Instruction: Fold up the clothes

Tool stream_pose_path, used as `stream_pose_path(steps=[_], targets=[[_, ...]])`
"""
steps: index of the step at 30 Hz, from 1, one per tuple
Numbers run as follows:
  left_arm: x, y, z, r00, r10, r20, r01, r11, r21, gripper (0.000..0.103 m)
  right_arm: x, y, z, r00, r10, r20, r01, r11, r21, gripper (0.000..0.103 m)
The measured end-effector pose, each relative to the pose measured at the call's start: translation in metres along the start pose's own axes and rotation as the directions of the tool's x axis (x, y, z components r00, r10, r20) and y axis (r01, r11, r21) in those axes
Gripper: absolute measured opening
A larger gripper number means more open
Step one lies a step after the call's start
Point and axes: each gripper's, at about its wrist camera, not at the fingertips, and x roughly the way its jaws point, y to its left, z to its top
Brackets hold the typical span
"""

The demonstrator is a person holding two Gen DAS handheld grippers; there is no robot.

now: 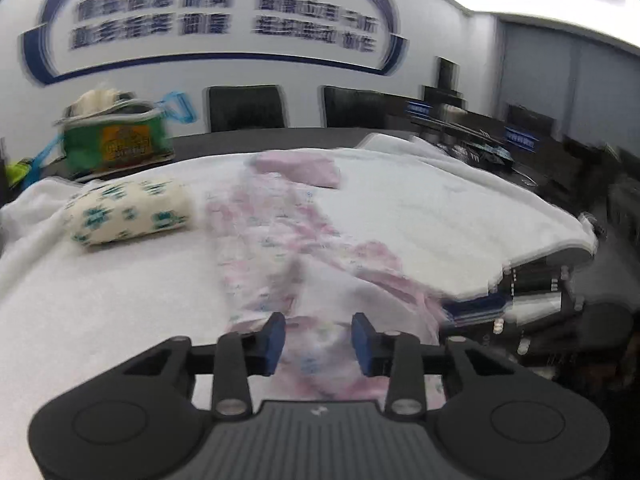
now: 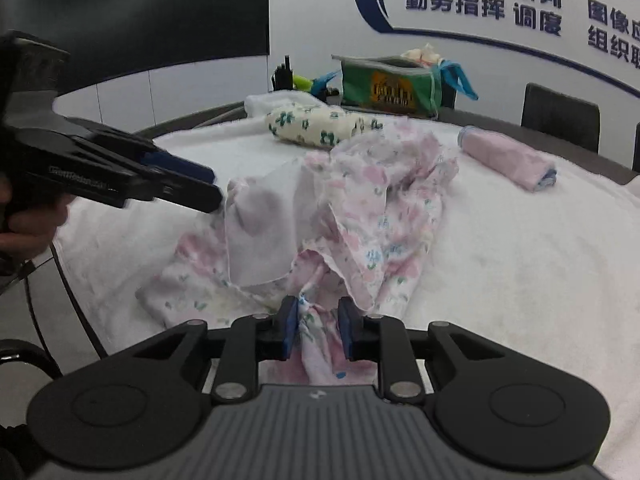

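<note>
Right claw pinches floral garment hem.

- The left-wrist view was motion-blurred; the wall lettering behind the left gripper could not be read.
- Ahead of the right gripper, wall characters ran off the frame's right edge.
- Its base hid the floral garment's near end.

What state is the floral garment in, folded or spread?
Neither: the floral garment lies crumpled and bunched on the white towel, one end pinched in the right tool.
</note>
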Motion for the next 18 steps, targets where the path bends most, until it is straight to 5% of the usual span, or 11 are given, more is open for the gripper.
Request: stream_pose_path(steps=[3, 5, 10, 13, 14, 16, 18], targets=[[0.025, -0.005, -0.01, 0.995, 0.012, -0.097, -0.01, 1.0, 0.023, 0.026, -0.029, -0.002, -0.002, 0.991, 0.086, 0.105, -0.076, 0.992, -0.1, 0.026], [0.028, -0.001, -0.014, 0.996, -0.004, -0.085, 0.005, 1.0, 0.016, 0.026, -0.042, 0.001, -0.007, 0.981, 0.165, 0.104, -0.143, 0.97, -0.199, 0.039], [0.028, 0.006, -0.014, 0.995, -0.032, -0.09, 0.031, 0.999, -0.013, 0.026, -0.033, 0.017, -0.018, 0.973, 0.228, -0.02, -0.214, 0.878, -0.428, 0.042], [0.027, 0.009, -0.013, 0.994, -0.05, -0.1, 0.049, 0.999, -0.006, 0.028, -0.014, 0.019, -0.02, 0.969, 0.228, -0.095, -0.245, 0.846, -0.474, 0.038], [0.028, 0.011, -0.011, 0.992, -0.074, -0.102, 0.074, 0.997, -0.005, 0.032, -0.006, 0.018, -0.02, 0.962, 0.246, -0.123, -0.274, 0.841, -0.466, 0.032], [0.025, 0.016, -0.008, 0.986, -0.137, -0.095, 0.137, 0.991, -0.003, 0.058, 0.005, 0.01, -0.015, 0.946, 0.29, -0.148, -0.326, 0.847, -0.42, 0.007], [0.016, 0.023, -0.006, 0.975, -0.213, -0.058, 0.213, 0.977, 0.01, 0.075, 0.011, -0.001, -0.005, 0.935, 0.318, -0.16, -0.355, 0.867, -0.349, 0.004]])
